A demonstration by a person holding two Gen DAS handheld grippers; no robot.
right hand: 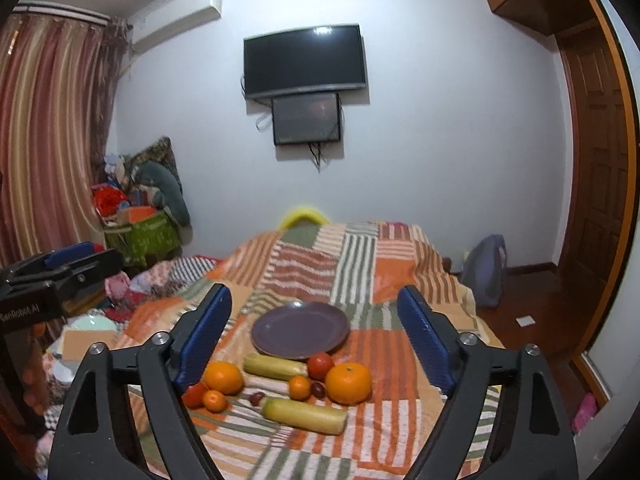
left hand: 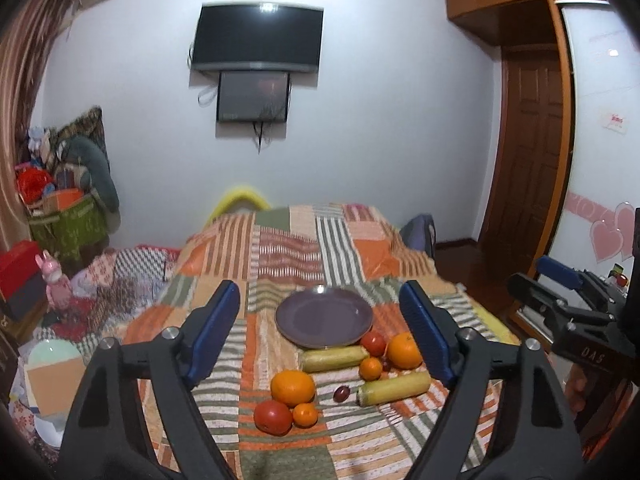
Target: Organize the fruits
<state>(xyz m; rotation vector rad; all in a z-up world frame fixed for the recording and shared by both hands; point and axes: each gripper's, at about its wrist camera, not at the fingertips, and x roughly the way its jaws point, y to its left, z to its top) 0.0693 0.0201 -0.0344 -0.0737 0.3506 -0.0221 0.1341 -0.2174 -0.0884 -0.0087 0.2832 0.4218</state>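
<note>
Left wrist view: left tongs [left hand: 320, 320] spread wide, holding nothing, fruits [left hand: 344, 376] on the bed [left hand: 280, 240] between them, before the plate [left hand: 324, 317]. Right tongs [right hand: 316, 320] gape likewise above the fruits.

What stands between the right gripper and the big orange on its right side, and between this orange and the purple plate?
Nothing visible blocks the open right gripper from the big orange. Toward the purple plate, a red tomato lies beside the plate's near rim, partly on that path; lifting over it should avoid it.
</note>
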